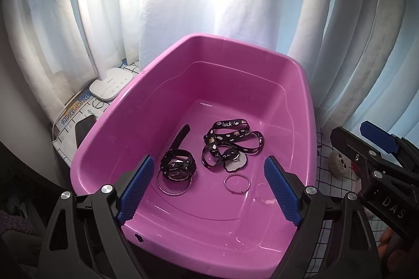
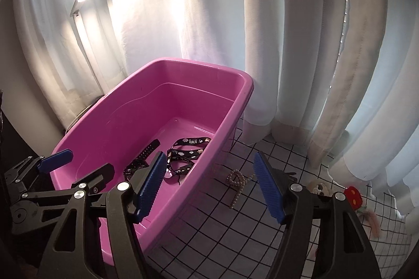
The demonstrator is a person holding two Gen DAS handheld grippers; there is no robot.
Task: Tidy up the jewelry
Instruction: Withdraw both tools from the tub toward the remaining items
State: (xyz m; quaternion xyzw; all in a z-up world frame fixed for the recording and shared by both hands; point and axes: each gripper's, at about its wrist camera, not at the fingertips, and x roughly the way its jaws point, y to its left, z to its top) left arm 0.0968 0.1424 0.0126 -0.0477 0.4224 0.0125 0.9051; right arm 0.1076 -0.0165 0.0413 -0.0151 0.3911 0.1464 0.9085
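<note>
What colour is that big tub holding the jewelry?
Pink; the tub shows best in the left wrist view.

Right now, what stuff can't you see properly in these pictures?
- Right wrist view: the watch and lanyard in the pink tub are partly hidden by the right gripper's finger.
- Right wrist view: the red toy is blurred near the edge.
- Left wrist view: the clear bangle is too faint to trace.
</note>
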